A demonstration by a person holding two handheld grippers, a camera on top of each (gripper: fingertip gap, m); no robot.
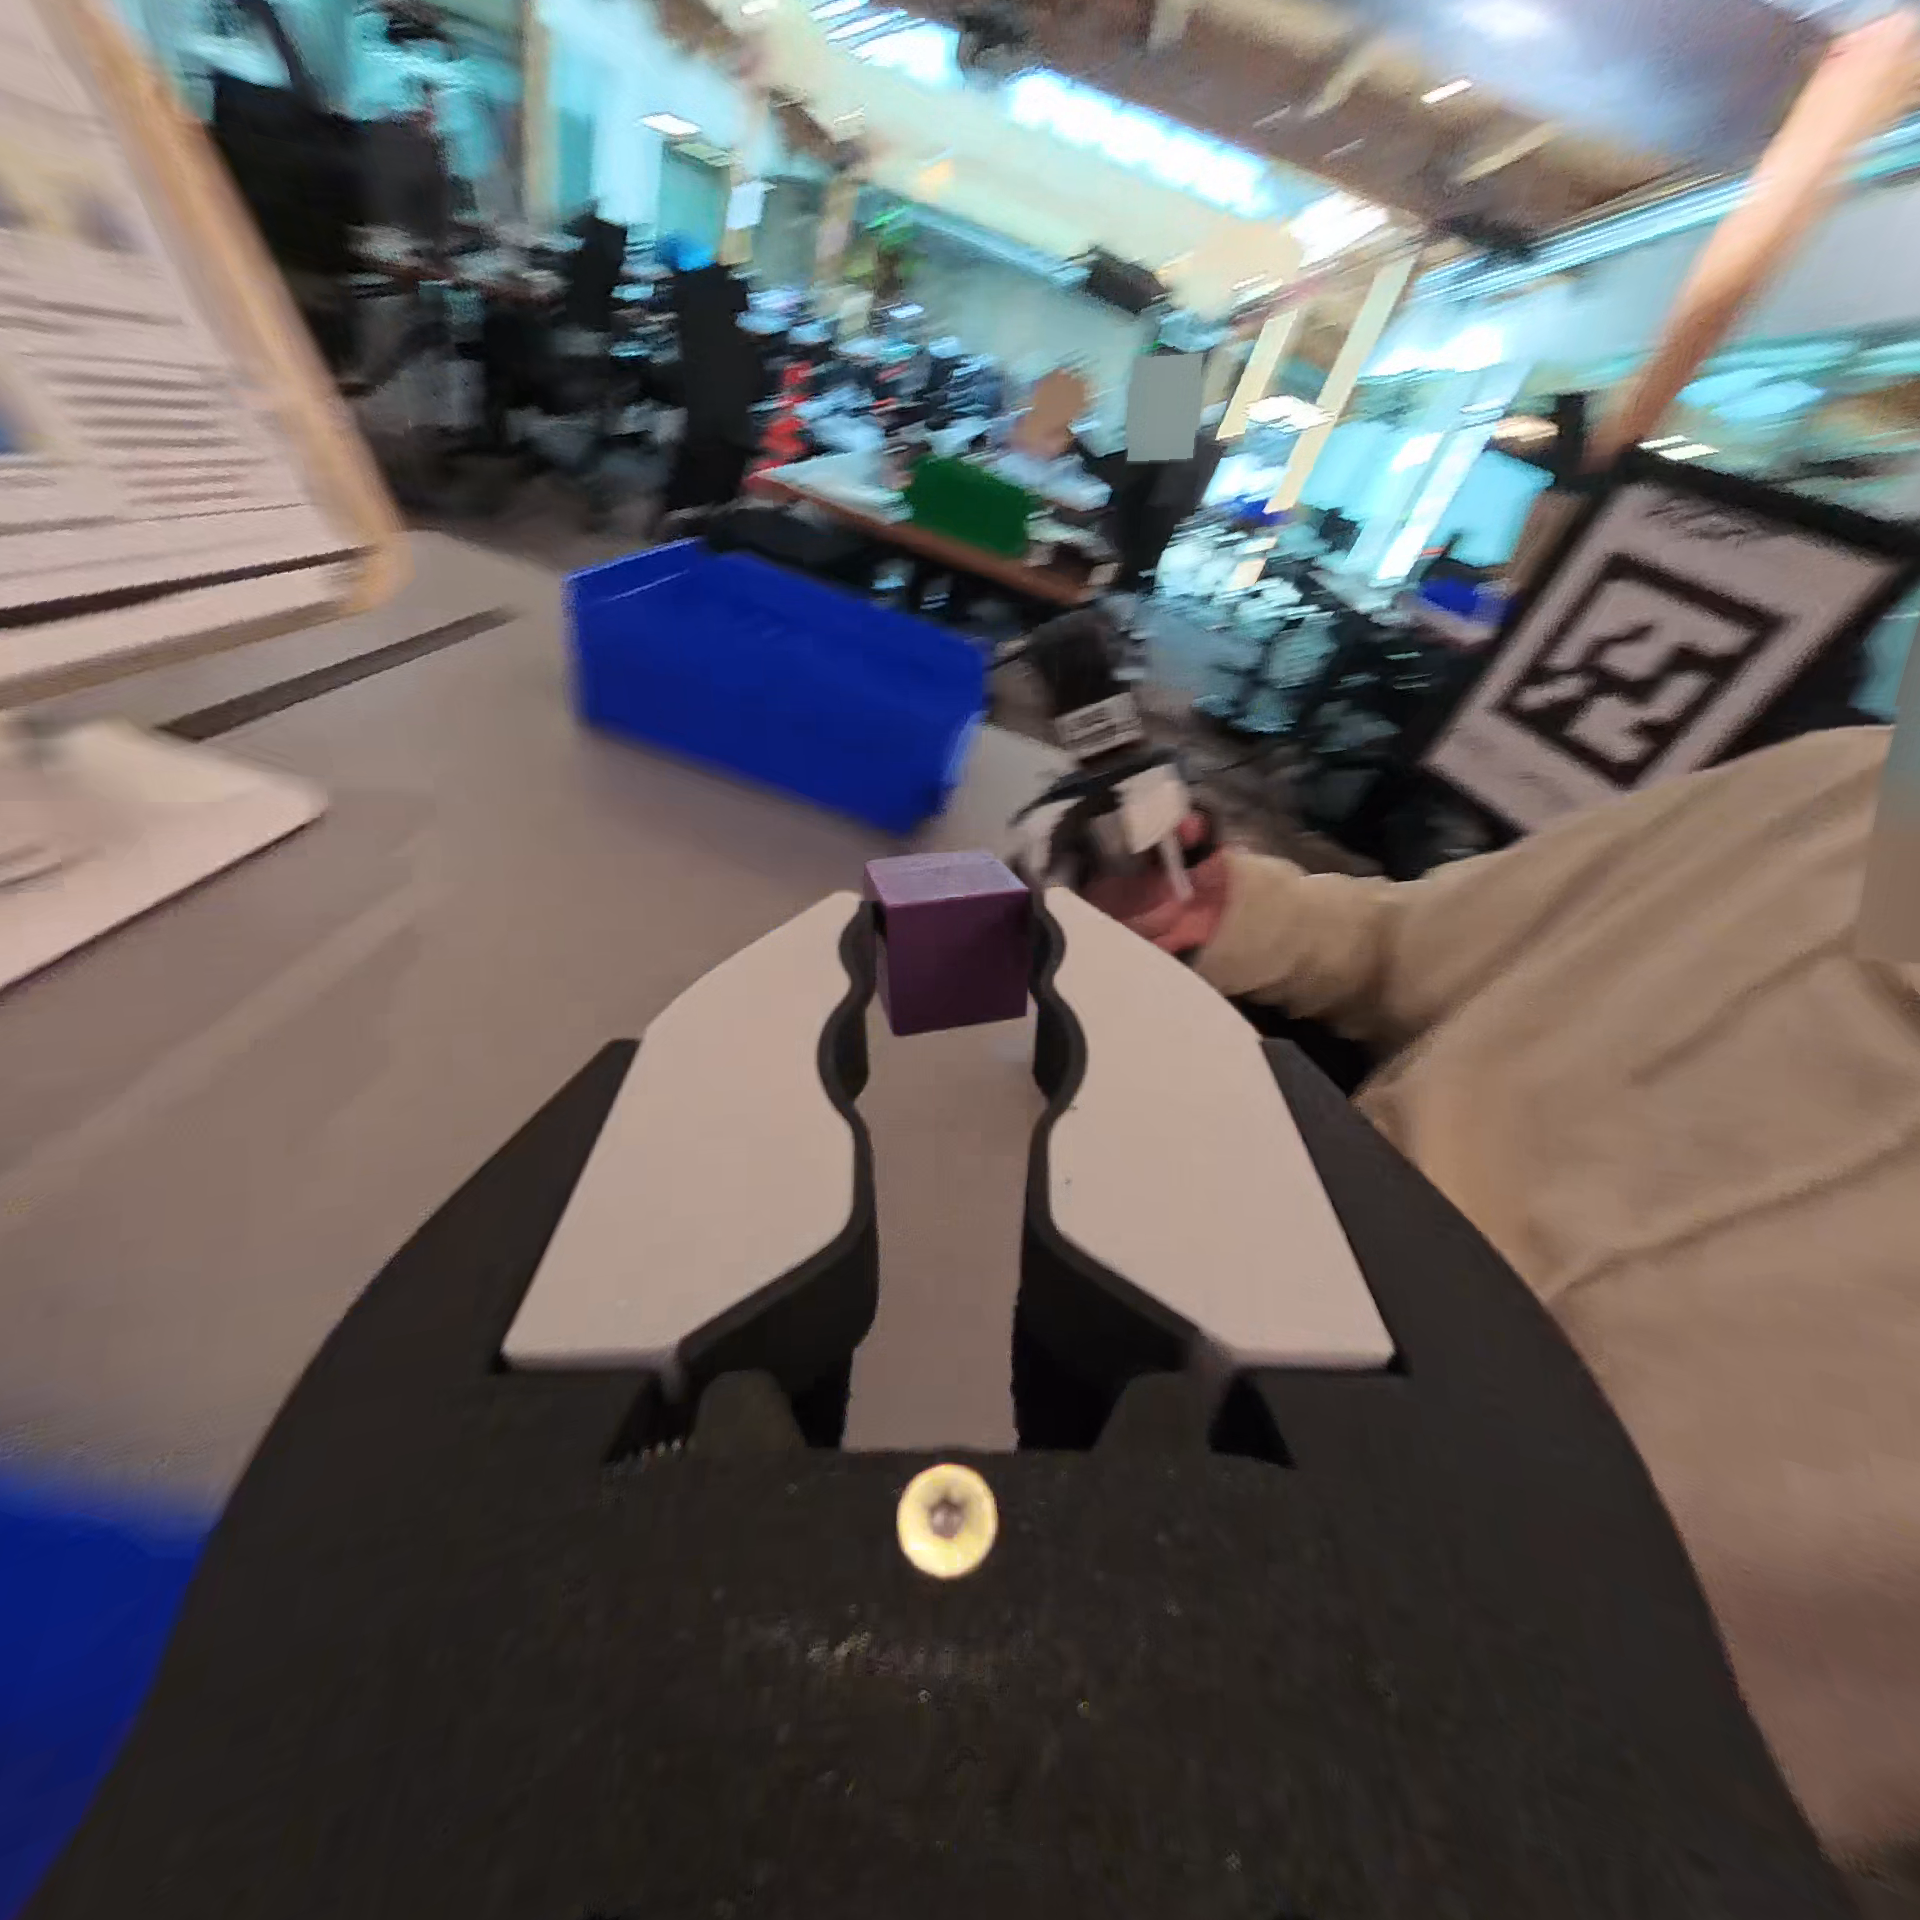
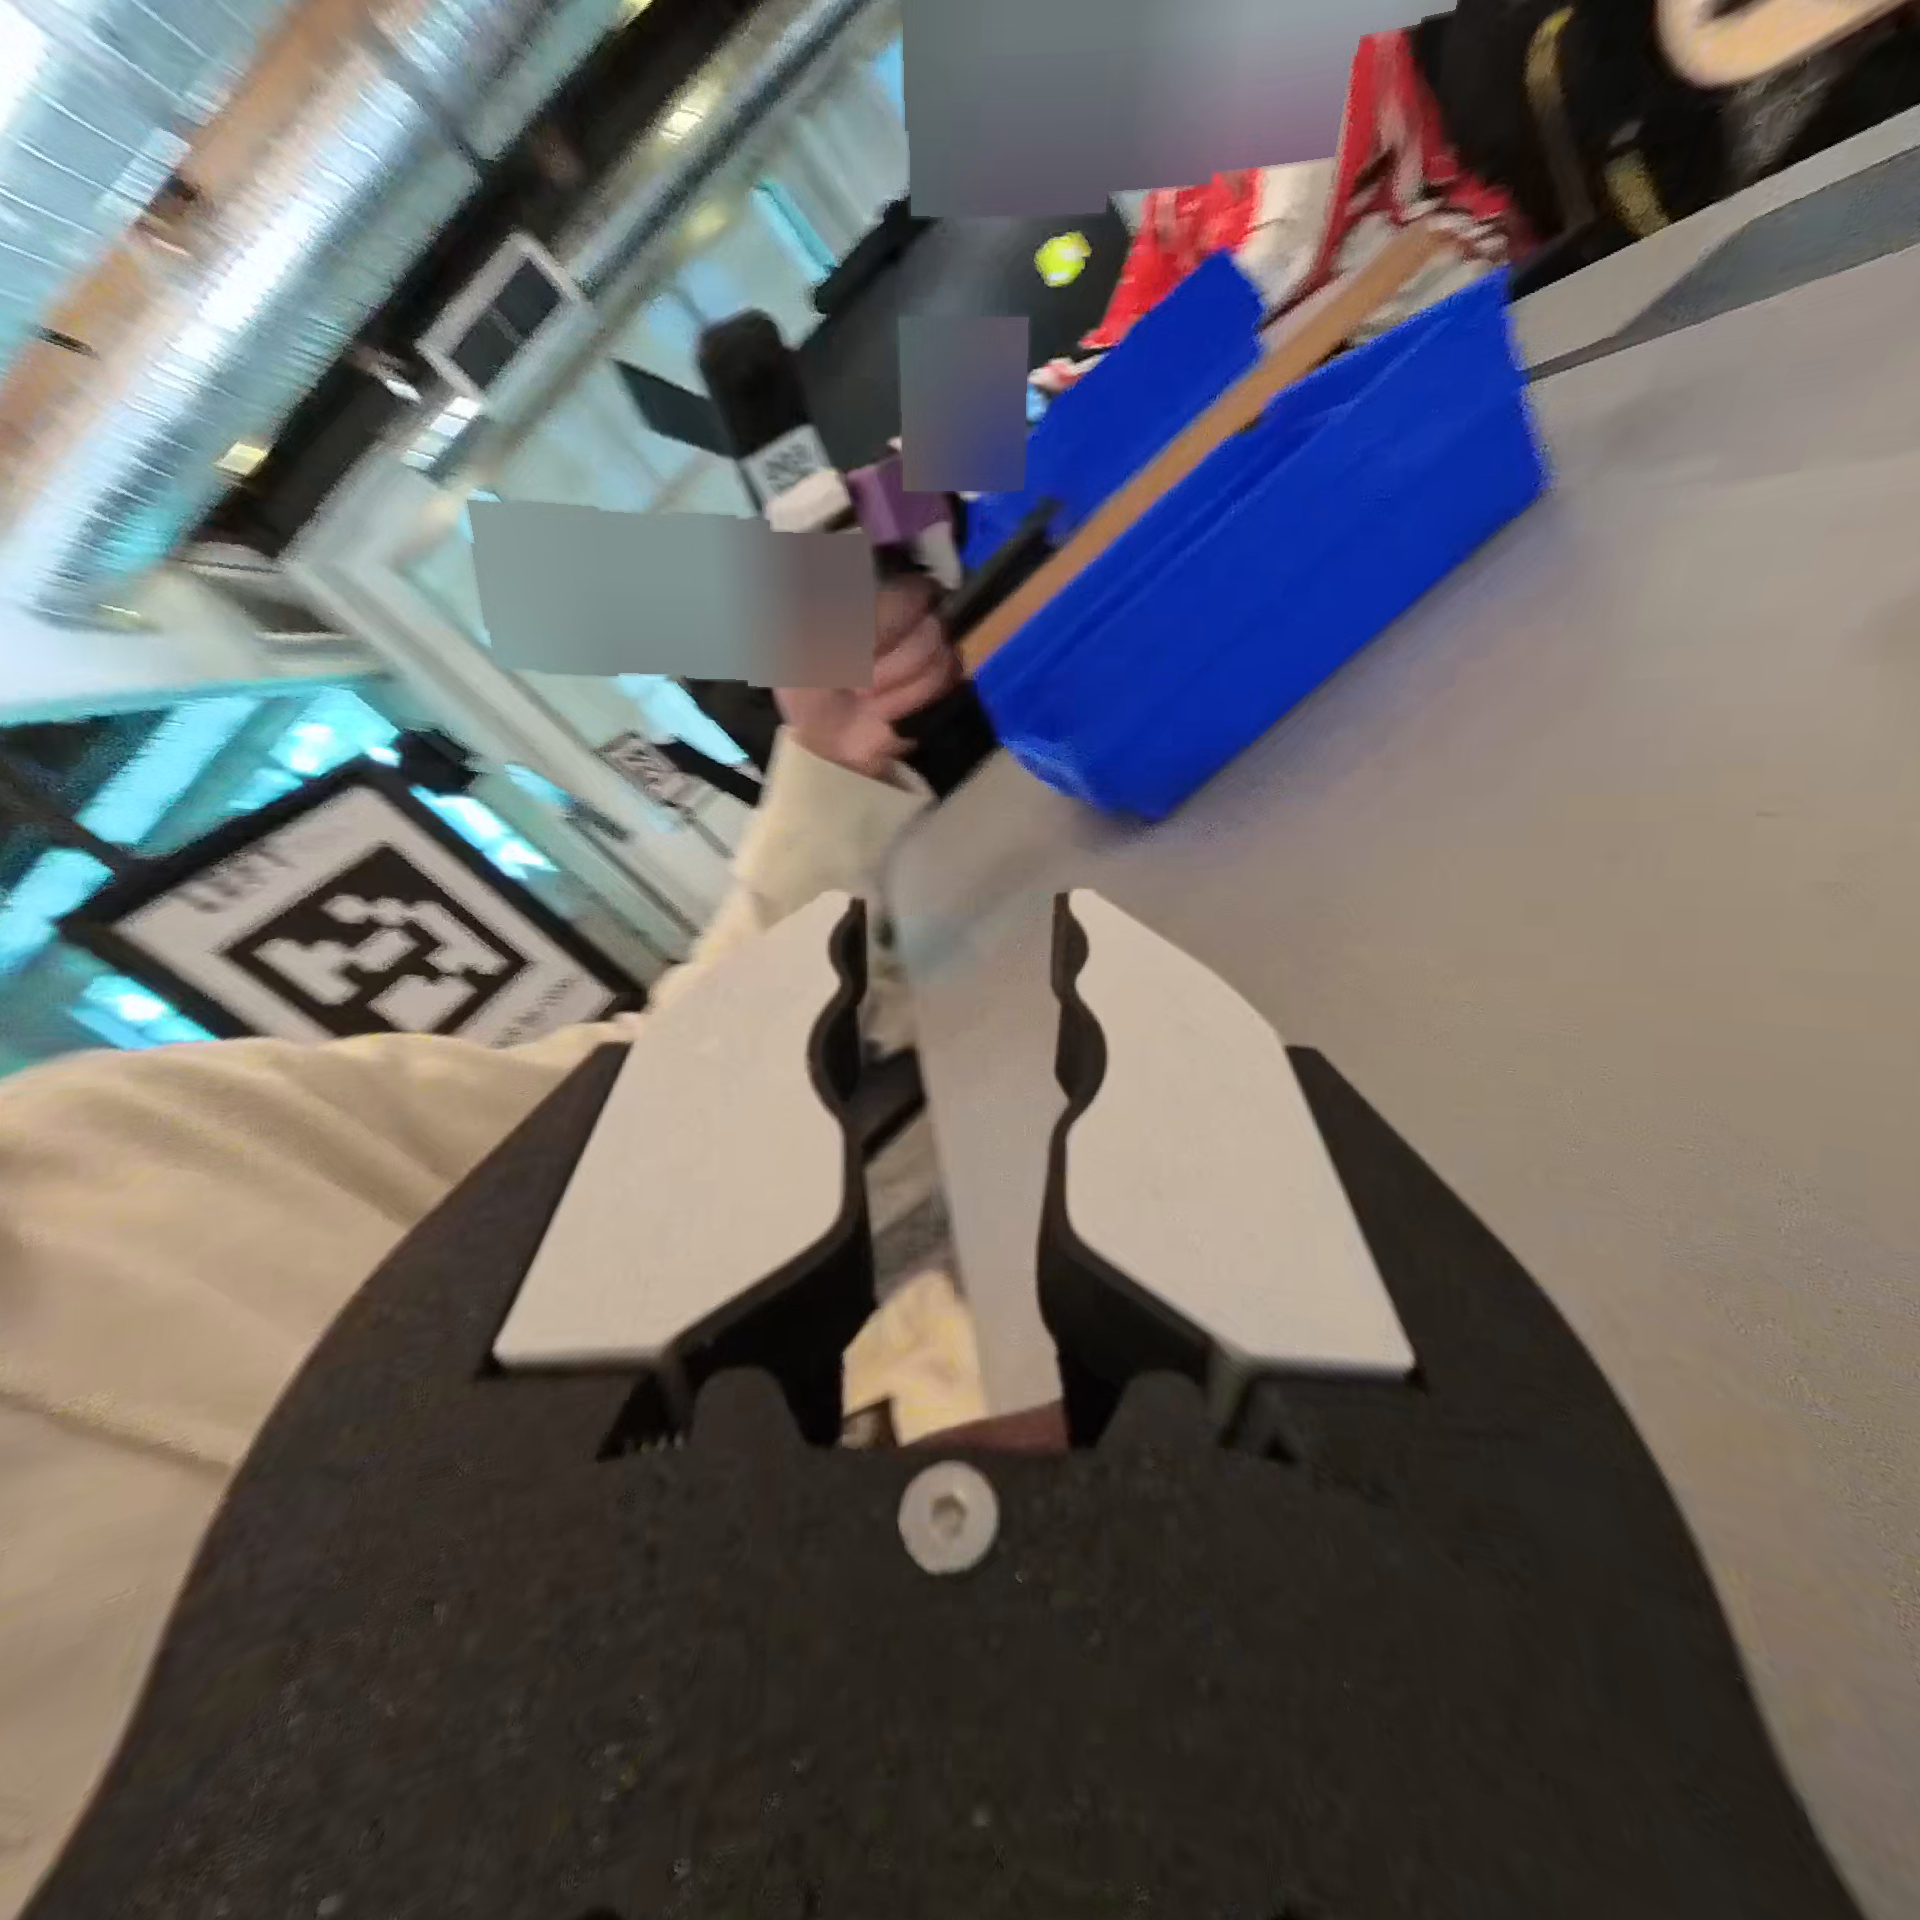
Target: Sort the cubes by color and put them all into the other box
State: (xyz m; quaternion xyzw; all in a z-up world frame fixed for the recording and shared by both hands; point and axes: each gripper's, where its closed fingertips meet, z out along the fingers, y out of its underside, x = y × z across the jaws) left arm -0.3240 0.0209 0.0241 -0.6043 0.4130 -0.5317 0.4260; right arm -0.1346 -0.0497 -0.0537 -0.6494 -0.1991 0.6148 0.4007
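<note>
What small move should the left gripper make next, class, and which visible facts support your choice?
Probably carry the purple cube forward toward the blue box ahead on the grey table. The left gripper is shut on the cube at its fingertips, held clear of the table, and the box is some way off. The right gripper is open and empty.

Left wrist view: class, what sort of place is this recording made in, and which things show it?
Probably a large open lab or workshop hall: rows of cluttered desks run far back, a square black-and-white marker board stands nearby, and a poster board sits beside the grey table.
</note>
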